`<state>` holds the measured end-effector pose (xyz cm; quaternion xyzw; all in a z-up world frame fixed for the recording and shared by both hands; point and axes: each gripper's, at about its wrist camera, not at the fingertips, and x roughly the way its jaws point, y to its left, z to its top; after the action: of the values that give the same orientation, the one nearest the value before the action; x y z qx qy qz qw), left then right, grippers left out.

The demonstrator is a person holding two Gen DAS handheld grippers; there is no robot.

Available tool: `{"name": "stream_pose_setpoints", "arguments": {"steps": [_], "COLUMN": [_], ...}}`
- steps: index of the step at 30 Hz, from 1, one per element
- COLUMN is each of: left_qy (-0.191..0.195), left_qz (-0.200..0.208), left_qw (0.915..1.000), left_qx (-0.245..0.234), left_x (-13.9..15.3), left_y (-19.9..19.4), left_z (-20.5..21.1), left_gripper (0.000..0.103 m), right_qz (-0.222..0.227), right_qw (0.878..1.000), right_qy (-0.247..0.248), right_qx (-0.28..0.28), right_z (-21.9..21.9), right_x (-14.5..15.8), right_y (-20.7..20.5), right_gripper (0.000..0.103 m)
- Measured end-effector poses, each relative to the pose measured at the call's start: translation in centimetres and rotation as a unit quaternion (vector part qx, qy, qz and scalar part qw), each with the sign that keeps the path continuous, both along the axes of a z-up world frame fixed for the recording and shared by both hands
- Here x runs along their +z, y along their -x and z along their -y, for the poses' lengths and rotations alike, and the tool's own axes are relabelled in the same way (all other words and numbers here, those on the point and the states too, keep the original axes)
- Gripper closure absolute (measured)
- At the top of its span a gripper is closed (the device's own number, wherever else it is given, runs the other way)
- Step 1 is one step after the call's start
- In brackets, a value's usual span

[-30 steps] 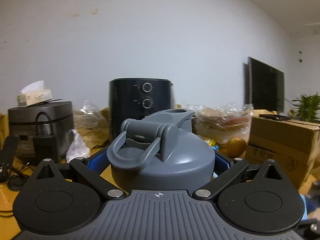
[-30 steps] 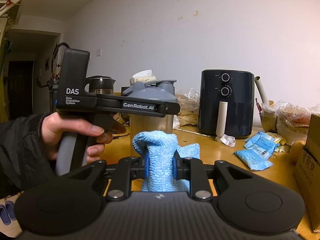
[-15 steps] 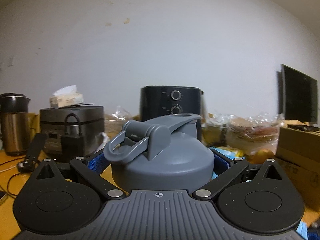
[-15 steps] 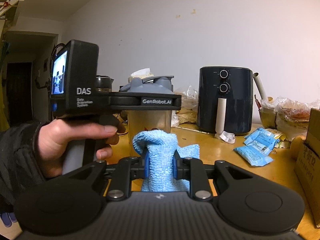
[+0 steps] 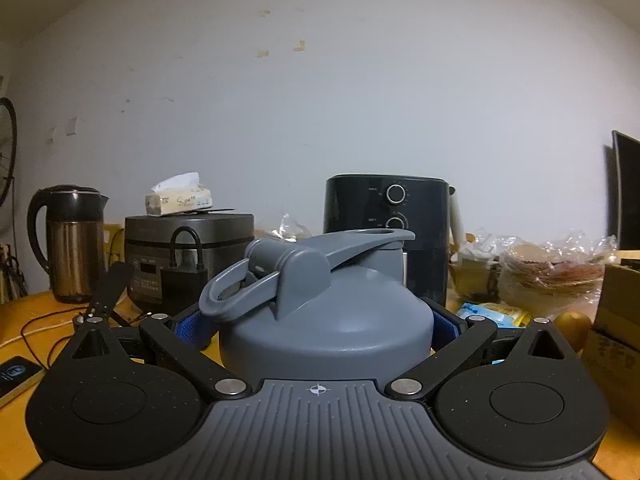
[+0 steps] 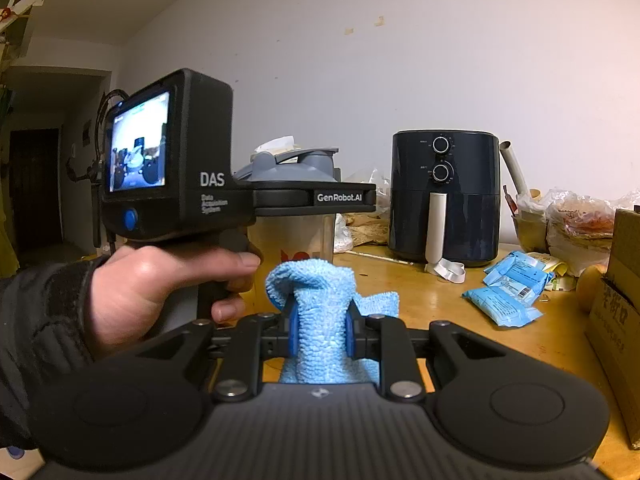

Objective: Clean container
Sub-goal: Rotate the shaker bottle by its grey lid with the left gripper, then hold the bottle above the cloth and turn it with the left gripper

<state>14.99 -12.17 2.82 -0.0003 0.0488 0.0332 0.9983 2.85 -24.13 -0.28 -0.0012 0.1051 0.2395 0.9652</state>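
Fingers [image 5: 188,326] of the left gripper [image 5: 320,332] are closed on the shaker [image 5: 326,320], blue pads pressed against both sides just under its grey lid [image 5: 316,280]. The shaker is held upright, level with the gripper, above the counter [image 5: 24,308]. The lid's flip cap is seen raised, with the carry loop hanging toward the left of the left wrist view.

Fingers [image 6: 295,330] of the right gripper [image 6: 322,330] are clamped on a blue cloth [image 6: 320,304]; the cloth is bunched between the pads, with its top folded over above them and a flap lying out to the right. The cloth is seen just in front of the shaker's translucent body [image 6: 296,240], but contact cannot be judged from either view.

In the right wrist view, the left gripper's handle is gripped by a hand [image 6: 160,292] in a dark sleeve [image 6: 36,340], and its rear screen is lit.

Noted on the counter behind: an air fryer [image 6: 444,196], blue packets [image 6: 508,288] to its right, a cardboard box [image 6: 620,320] at the right edge. The left wrist view also shows a kettle [image 5: 70,244], a rice cooker [image 5: 188,252] with a tissue pack [image 5: 178,200] on top, and a phone [image 5: 16,374] at the lower left.
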Motion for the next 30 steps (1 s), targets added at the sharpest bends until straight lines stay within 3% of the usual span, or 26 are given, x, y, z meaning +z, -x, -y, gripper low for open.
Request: {"name": "stream_pose_setpoints", "arguments": {"steps": [6,9,13,30], "left_qy": [-0.003,-0.002,0.0,-0.005], "left_qz": [-0.003,-0.009,-0.012,-0.005], "left_qw": [0.9998,0.9997,0.9996,0.9994], "left_qx": [0.021,0.024,0.027,-0.034], "left_x": [0.3,0.4,0.3,-0.1], "left_y": [0.0,-0.2,-0.2,-0.1], "left_z": [0.7,0.9,1.0,-0.5], "left_gripper": [0.0,0.008,0.008,0.007], "right_qz": [0.0,0.0,0.0,-0.003], "right_qw": [1.0,1.0,1.0,1.0], "right_qy": [-0.003,-0.004,-0.004,-0.008], "right_qx": [-0.001,-0.003,-0.003,-0.004], "right_z": [0.1,0.2,0.2,0.4], "right_x": [0.1,0.1,0.0,0.0], "right_y": [0.1,0.1,0.1,-0.2], "right_gripper": [0.083,0.083,0.083,0.083]}}
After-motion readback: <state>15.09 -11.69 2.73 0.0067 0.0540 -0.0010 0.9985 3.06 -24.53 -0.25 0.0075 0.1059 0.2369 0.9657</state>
